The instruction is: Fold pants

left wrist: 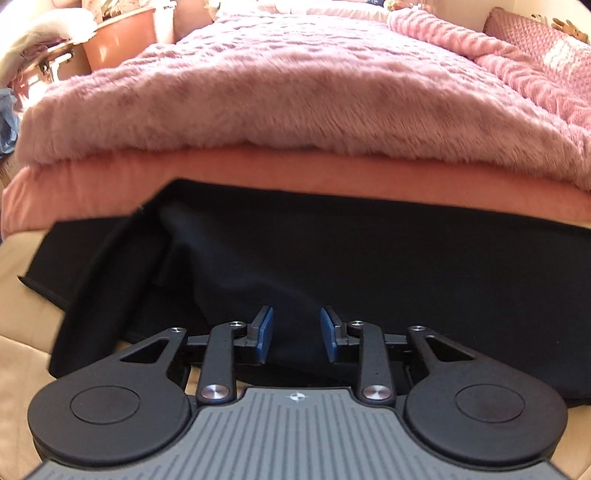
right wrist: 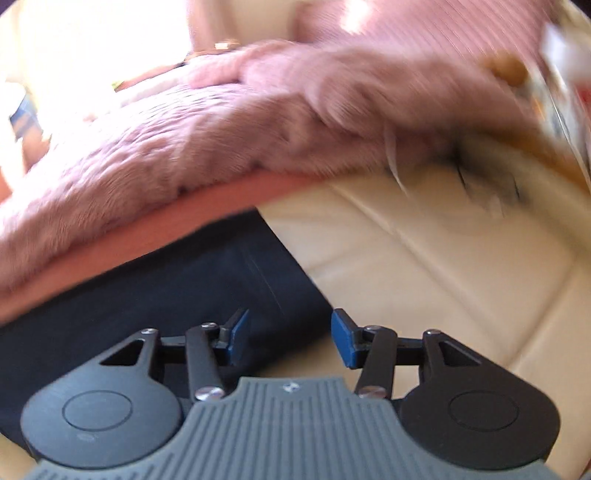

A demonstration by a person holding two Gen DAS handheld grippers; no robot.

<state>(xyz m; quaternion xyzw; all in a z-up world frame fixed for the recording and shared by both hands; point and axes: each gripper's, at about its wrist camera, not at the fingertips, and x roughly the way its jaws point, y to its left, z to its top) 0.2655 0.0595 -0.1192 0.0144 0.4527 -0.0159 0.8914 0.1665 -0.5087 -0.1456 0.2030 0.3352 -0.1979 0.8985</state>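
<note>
Black pants (left wrist: 332,251) lie spread across a cream quilted surface (left wrist: 22,332) in front of a pink bed. Their left end is rumpled, with one layer folded over. My left gripper (left wrist: 296,334) is open just above the near edge of the pants, with black cloth between and under its blue pads, not gripped. In the right wrist view the pants (right wrist: 166,295) show as a dark leg running left, ending near the middle. My right gripper (right wrist: 288,338) is open and empty over that end of the leg, its right pad (right wrist: 341,338) over the cream surface (right wrist: 443,277).
A fluffy pink blanket (left wrist: 295,85) covers the bed right behind the pants, over a smooth pink layer (left wrist: 258,173). It shows blurred in the right wrist view (right wrist: 184,129). An orange tub (left wrist: 122,37) and clutter stand at the far left. A pink quilted pillow (left wrist: 535,33) lies at the far right.
</note>
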